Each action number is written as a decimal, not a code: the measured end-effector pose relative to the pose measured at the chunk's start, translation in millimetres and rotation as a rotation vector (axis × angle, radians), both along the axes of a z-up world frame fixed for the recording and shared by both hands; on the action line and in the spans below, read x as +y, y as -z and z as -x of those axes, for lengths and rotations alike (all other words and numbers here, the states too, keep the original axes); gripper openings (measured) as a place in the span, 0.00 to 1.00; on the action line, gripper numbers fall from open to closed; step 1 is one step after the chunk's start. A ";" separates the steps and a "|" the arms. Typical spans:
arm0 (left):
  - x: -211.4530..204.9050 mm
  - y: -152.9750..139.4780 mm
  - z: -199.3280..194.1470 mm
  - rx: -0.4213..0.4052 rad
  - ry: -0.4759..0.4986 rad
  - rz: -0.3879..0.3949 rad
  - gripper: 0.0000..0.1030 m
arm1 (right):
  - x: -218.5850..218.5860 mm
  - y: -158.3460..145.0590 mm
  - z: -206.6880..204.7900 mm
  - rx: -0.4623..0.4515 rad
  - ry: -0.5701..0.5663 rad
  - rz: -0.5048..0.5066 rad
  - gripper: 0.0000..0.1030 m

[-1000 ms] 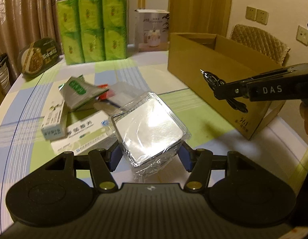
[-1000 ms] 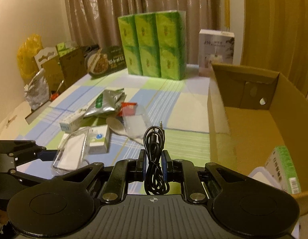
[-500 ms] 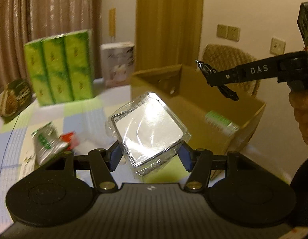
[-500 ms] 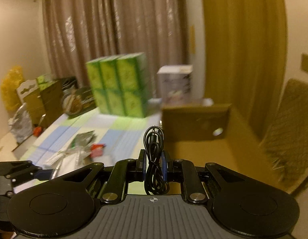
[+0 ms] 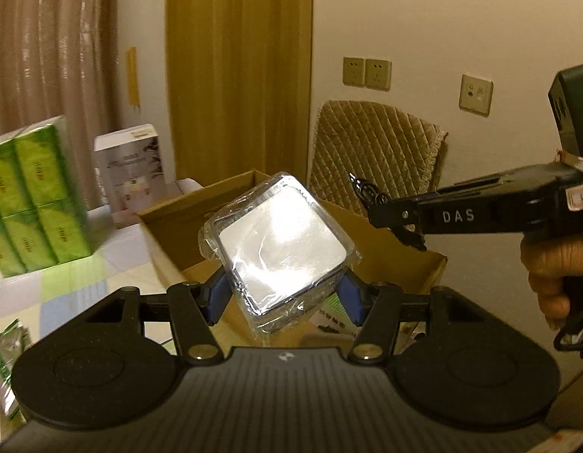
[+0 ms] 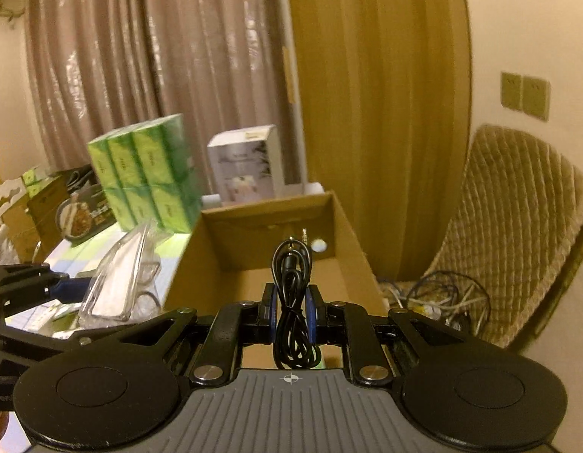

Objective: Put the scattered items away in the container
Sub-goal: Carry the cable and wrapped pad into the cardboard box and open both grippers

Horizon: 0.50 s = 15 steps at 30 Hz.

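Your left gripper (image 5: 283, 294) clamps the slippery wrapped case (image 5: 280, 249); your right gripper (image 6: 291, 315) pinches the coiled cable (image 6: 293, 302). Release early and either could miss the cardboard box (image 6: 246, 226), or the cable may snag.

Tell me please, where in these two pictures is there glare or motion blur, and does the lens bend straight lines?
Left wrist view: strong glare on the plastic-wrapped box held by the left gripper; the green tissue packs are smeared. Right wrist view: the coiled black audio cable in the right gripper is sharp, the tissue packs blurred. Both views: fisheye bending, warm dim light, dark corners.
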<state>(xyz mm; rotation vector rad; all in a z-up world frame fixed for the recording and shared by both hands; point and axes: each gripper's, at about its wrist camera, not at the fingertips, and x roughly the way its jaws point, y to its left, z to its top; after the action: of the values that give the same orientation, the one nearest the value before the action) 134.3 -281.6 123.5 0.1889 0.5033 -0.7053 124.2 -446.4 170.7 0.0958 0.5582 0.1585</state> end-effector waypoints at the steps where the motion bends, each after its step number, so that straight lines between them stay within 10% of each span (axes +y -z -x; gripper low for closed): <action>1: -4.5 2.8 -2.8 0.004 0.003 -0.005 0.53 | -5.6 2.6 -0.7 0.005 0.005 -0.009 0.11; 15: -22.9 33.3 -26.0 -0.001 -0.016 -0.101 0.62 | -17.3 34.0 -29.0 0.060 -0.031 -0.044 0.12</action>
<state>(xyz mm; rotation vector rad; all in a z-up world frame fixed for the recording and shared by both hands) 160.4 -304.5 90.2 0.2788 0.5395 -0.6645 153.2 -463.7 136.7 0.1355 0.6161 0.1985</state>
